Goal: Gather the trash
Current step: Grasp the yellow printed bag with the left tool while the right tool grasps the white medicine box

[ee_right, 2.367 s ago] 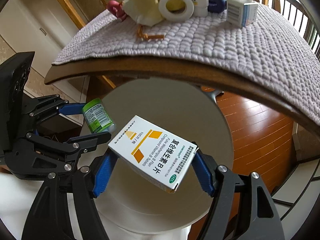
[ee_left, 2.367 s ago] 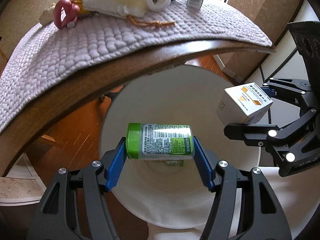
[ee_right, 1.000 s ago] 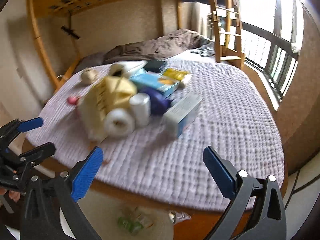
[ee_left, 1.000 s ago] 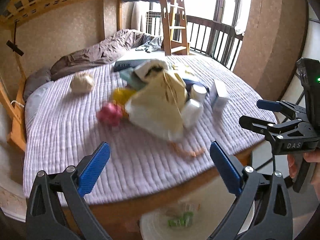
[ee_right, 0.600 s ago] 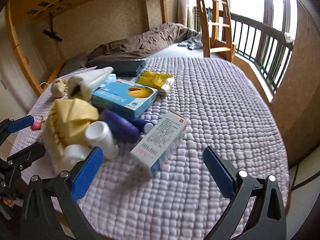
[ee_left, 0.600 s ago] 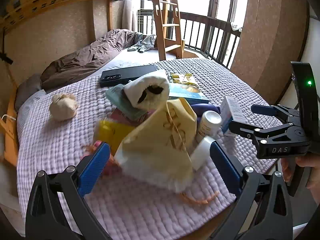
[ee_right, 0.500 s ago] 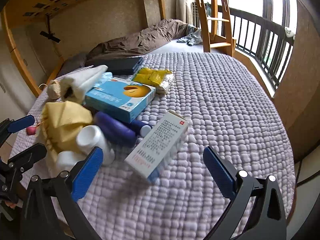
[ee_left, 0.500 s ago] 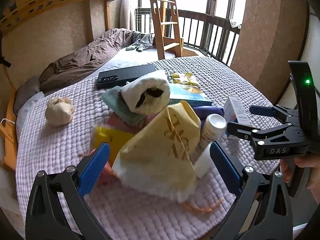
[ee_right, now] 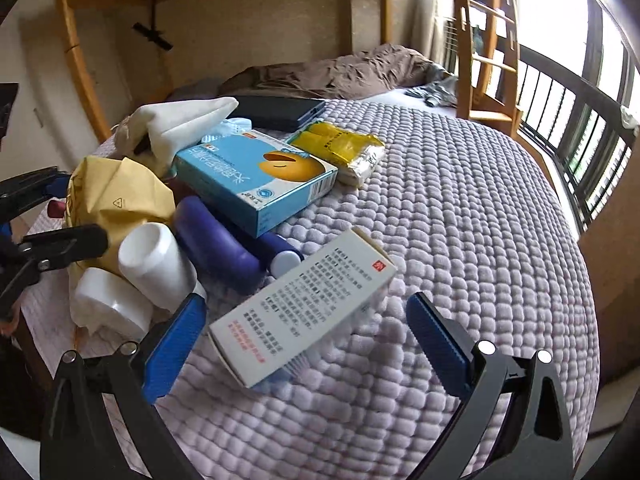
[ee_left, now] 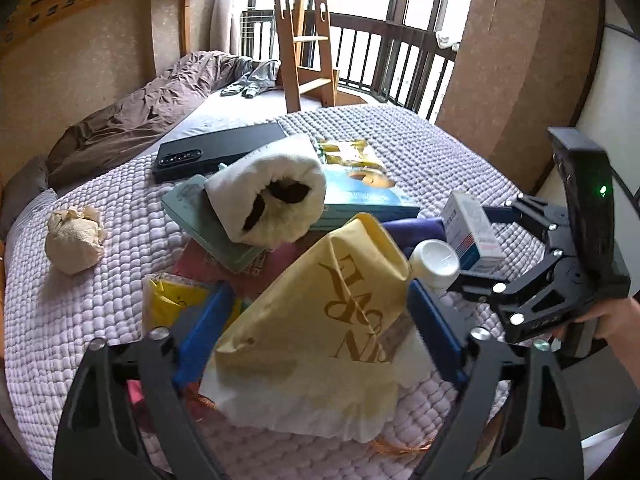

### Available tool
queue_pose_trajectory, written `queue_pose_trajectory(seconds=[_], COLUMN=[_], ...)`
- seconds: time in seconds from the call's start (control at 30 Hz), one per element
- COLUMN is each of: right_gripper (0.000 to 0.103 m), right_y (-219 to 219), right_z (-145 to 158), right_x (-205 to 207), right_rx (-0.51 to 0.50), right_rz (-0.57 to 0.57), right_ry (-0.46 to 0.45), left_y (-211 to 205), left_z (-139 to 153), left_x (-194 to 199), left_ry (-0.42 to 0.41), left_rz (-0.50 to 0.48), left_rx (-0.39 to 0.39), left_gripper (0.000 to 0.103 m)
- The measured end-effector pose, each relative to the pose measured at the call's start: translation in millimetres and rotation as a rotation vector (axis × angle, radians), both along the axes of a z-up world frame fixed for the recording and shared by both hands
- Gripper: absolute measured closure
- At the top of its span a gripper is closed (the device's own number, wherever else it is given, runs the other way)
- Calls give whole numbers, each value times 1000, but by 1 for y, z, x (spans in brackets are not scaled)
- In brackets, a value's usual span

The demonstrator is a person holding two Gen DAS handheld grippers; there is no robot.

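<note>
A pile of trash lies on the purple quilted bed (ee_left: 120,216). My left gripper (ee_left: 316,336) is open, its fingers on either side of a yellow paper bag (ee_left: 320,332). My right gripper (ee_right: 306,348) is open around a white medicine box (ee_right: 304,308); it also shows in the left wrist view (ee_left: 496,248) with that box (ee_left: 468,228) between its fingers. Near them lie a white bottle (ee_right: 156,268), a white tape roll (ee_right: 108,304), a purple tube (ee_right: 216,244), a blue box (ee_right: 256,176) and a yellow packet (ee_right: 340,144).
A crumpled paper ball (ee_left: 74,240) lies at the left of the bed. A rolled white cloth (ee_left: 272,196) rests on a green booklet (ee_left: 208,224). A black flat box (ee_left: 220,152) and a brown duvet (ee_left: 140,120) lie behind. A wooden ladder (ee_left: 304,40) and a balcony railing (ee_right: 580,120) stand beyond.
Both grippers let the green bottle and the white box fall into the white bin, then rose to the bed. They have since moved down and forward around the bag and the medicine box.
</note>
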State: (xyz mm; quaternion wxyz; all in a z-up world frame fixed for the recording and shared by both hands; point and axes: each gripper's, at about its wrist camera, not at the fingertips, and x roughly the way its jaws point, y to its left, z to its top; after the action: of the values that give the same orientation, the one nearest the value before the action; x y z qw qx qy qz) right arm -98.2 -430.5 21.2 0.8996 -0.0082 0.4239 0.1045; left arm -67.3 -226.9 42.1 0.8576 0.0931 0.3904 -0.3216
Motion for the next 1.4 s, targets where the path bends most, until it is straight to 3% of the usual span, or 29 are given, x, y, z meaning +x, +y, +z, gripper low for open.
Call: queue_pose_trajectory(seconds=[0.1, 0.17, 0.23, 0.33, 1.4], right_gripper=[5, 18, 31, 32, 34], right_y=[-1, 0, 2, 6, 6], right_z=[0, 0, -1, 1, 37], right_x=[1, 5, 8, 6, -37], right_rx=[9, 6, 1, -14, 33], right_rz=[25, 38, 50, 60, -10], right_ry=[-1, 3, 23, 16, -29], left_y=[0, 1, 0, 1, 35], left_z=[1, 2, 3, 4, 43], left_x=[-2, -3, -5, -7, -27], left_ry=[-12, -11, -5, -6, -22], left_rz=[-12, -16, -27, -27, 80], left_rx=[-8, -19, -27, -31, -155], left_gripper=[27, 34, 47, 51, 54])
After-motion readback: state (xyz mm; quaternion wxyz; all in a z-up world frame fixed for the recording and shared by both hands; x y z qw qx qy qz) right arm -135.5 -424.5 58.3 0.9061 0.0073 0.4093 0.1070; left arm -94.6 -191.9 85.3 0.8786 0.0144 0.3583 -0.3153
